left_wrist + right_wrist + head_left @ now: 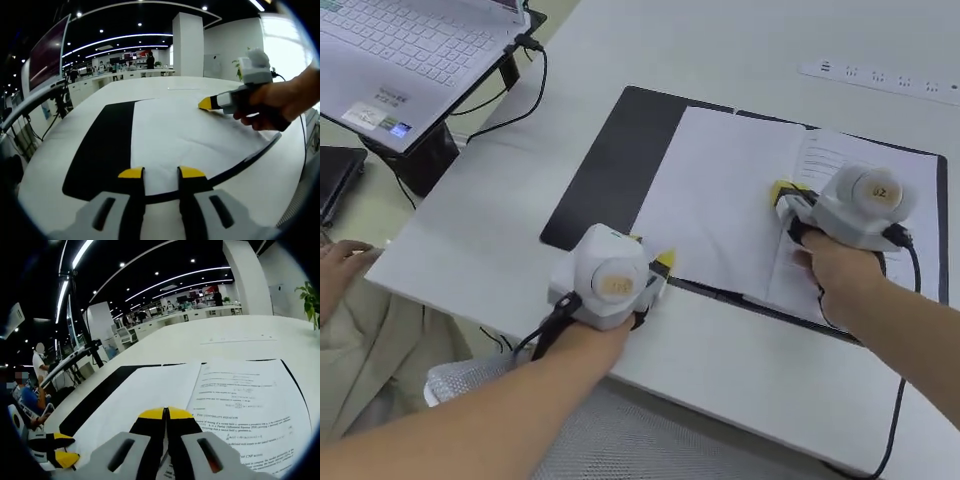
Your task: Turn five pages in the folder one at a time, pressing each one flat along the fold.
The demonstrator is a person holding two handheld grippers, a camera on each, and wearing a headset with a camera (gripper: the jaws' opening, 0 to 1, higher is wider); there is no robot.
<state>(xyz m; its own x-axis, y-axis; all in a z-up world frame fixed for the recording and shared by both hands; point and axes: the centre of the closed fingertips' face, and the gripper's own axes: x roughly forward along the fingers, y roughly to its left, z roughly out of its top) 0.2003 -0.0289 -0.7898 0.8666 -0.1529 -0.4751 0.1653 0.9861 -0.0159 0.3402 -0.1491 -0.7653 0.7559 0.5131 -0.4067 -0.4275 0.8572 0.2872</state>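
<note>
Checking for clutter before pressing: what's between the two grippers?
Only a blank folder page, bare between left gripper and right gripper, in the head view.

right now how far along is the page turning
Done: at least one turned page lies flat on the left half of the folder; how many have gone over cannot be told. In hand: the right gripper, jaws shut, seems to press by the fold, while the left gripper, open, sits at the folder's near edge. Left: the printed page is not yet turned.

One folder shows one blank page and one printed page. Two grippers sit at the folder: left gripper, right gripper. Beyond the folder: one laptop, one power strip.
</note>
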